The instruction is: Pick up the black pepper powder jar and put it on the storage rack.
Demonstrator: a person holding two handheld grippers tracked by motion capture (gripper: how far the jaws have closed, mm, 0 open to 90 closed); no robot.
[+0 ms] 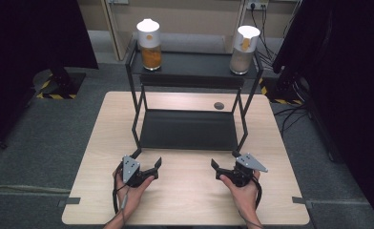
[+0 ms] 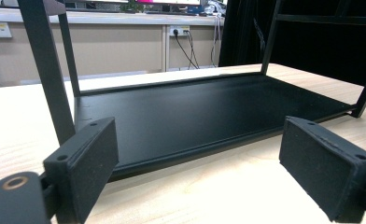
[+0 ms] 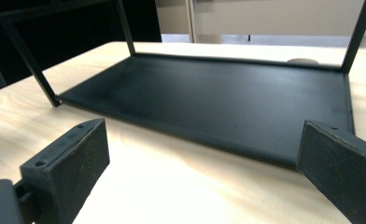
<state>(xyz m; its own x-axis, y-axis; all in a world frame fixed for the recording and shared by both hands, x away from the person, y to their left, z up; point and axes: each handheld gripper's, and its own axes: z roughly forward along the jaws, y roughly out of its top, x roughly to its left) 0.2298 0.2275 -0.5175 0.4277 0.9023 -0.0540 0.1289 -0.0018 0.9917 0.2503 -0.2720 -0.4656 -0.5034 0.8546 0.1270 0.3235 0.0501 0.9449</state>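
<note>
Plainly, both the left gripper [image 1: 158, 164] and the right gripper [image 1: 215, 167] sit released and empty on the tabletop [image 1: 185, 191], the black rack [image 1: 187, 129] just ahead of their jaws. Advancing low, a jaw could knock a rack leg and topple the two jars [image 1: 149, 38] above. The high view reveals those jars; the gripper views reveal the shelf edge close ahead.

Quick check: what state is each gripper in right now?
Left gripper: open, holding nothing.
Right gripper: open, holding nothing.
</note>
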